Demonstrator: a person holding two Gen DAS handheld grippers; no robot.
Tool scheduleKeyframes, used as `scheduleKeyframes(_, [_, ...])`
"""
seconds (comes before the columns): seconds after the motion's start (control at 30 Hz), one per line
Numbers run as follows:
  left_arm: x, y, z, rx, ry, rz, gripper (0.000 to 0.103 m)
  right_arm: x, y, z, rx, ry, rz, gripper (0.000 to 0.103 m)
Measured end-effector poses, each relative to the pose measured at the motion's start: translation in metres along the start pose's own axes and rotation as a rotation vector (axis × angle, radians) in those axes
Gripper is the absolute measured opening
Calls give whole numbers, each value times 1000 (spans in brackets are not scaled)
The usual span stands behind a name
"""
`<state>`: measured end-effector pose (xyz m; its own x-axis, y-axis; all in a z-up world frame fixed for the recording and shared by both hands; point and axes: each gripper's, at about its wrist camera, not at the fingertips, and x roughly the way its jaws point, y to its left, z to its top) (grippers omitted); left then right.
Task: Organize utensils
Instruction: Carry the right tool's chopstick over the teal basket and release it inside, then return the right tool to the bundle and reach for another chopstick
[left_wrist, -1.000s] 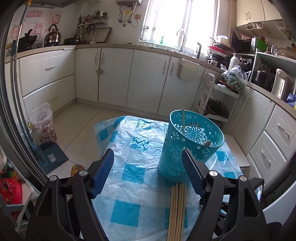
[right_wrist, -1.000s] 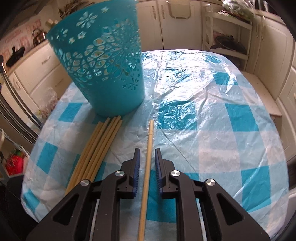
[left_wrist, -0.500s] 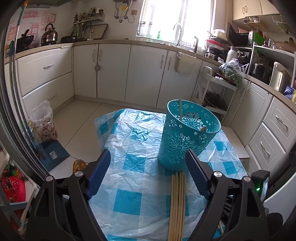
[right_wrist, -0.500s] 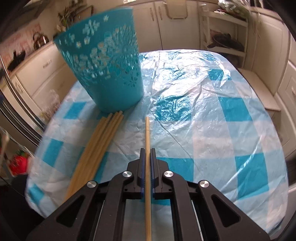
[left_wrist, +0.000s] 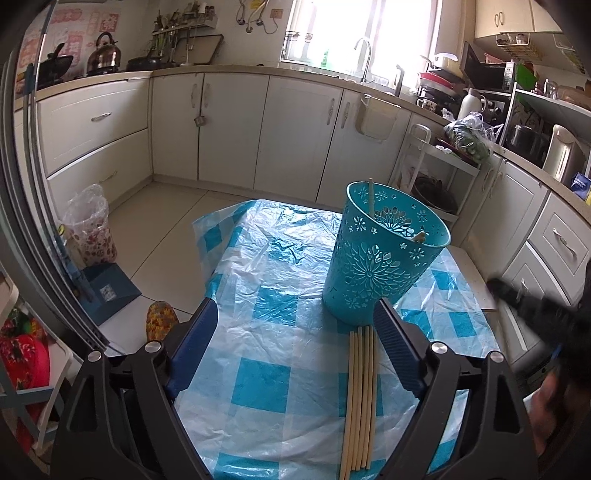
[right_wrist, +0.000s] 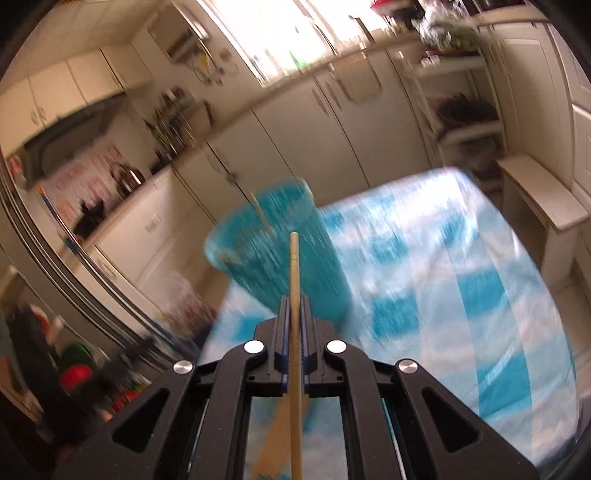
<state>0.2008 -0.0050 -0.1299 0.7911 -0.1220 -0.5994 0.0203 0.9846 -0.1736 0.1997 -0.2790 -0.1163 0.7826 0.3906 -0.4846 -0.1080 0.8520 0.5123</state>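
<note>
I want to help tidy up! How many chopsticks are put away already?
Done: two wooden chopsticks stand in the teal plastic basket. In hand: the right tongs grip one wooden chopstick. Left: a bundle of about five chopsticks lies on the blue-checked tablecloth; the left tongs are open and empty.

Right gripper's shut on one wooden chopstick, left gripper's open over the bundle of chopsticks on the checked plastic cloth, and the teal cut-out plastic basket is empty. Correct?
Not quite: the teal cut-out plastic basket isn't empty. The left wrist view shows two chopsticks already inside it. The rest holds: the right gripper is shut on one wooden chopstick, and the left gripper is open over the bundle of chopsticks on the checked plastic cloth.
</note>
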Motion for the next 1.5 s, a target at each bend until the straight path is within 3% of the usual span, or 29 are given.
scheduleKeyframes(0.23, [-8, 2, -2, -7, -8, -7, 85, 28, 41, 73, -60, -196, 59, 6])
scheduleKeyframes(0.37, [-7, 6, -4, -11, 3, -9, 86, 48, 51, 98, -75, -300, 51, 6])
scheduleKeyframes(0.47, [-2, 9, -5, -21, 15, -10, 86, 67, 53, 105, -92, -327, 22, 6])
scheduleKeyframes(0.67, [9, 16, -3, -51, 31, -12, 86, 100, 46, 98, -140, -264, -37, 6])
scheduleKeyframes(1.0, [8, 17, -1, -66, 30, -17, 86, 97, 40, 75, -189, -155, -39, 7])
scheduleKeyframes(1.1, [3, 16, 0, -67, 26, -18, 86, 87, 38, 67, -193, -133, -34, 9])
scheduleKeyframes(1.23, [-6, 13, 0, -55, 13, -19, 87, 59, 32, 56, -175, -139, -33, 22])
scheduleKeyframes(1.37, [-16, 12, -1, -52, 2, -20, 88, 22, 27, 35, -169, -145, -56, 26])
scheduleKeyframes(1.5, [-26, 11, -4, -48, -6, -26, 88, -7, 24, -4, -187, -95, -106, 32])
